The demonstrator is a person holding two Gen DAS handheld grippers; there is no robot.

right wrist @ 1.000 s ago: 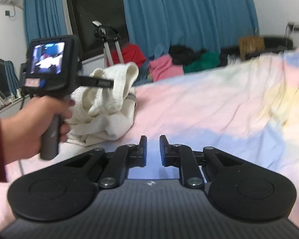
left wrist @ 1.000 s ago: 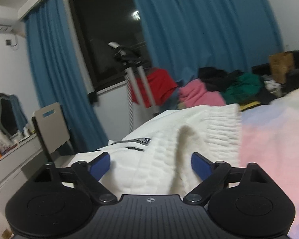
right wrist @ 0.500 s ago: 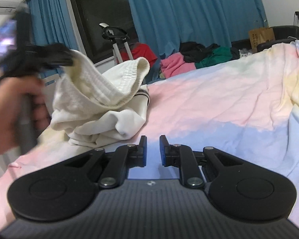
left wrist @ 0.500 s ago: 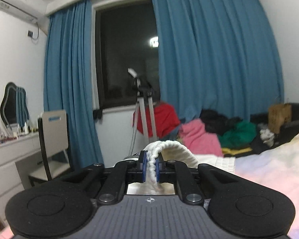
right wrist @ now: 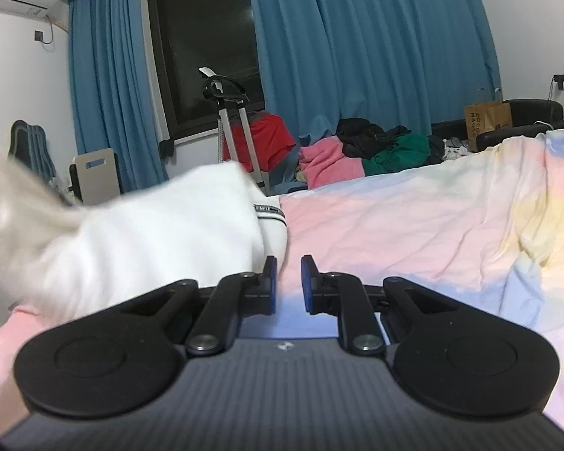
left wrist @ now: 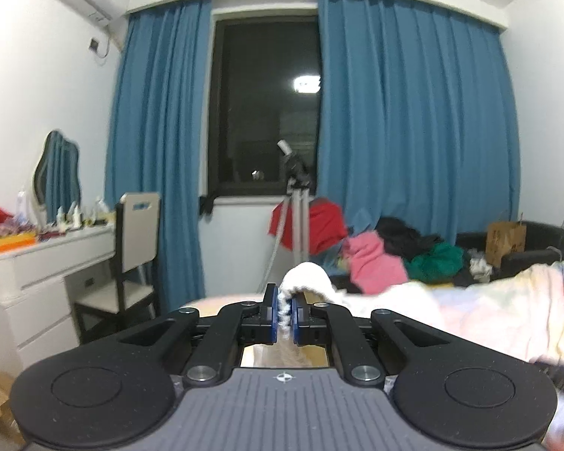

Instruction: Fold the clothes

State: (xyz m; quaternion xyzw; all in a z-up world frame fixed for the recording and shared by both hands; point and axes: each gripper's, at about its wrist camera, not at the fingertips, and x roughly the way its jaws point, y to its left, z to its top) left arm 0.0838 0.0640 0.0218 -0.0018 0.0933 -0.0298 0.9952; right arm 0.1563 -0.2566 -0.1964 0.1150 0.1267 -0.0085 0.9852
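The left gripper (left wrist: pixel 285 314) has clamped its jaws on the ribbed hem of the white garment (right wrist: pixel 161 233) and lifted it off the bed (right wrist: pixel 413 233). The right gripper (right wrist: pixel 288 280), jaws slightly apart and empty, hovers just right of the garment; beyond it lies a clothes pile (right wrist: pixel 372 150).

- I see the white garment (right wrist: pixel 143 233), thick and soft, bunched and lifted at one end, its lower part resting on the bed's left side.
- Its ribbed edge (left wrist: pixel 303 276) is pinched and arches upward.
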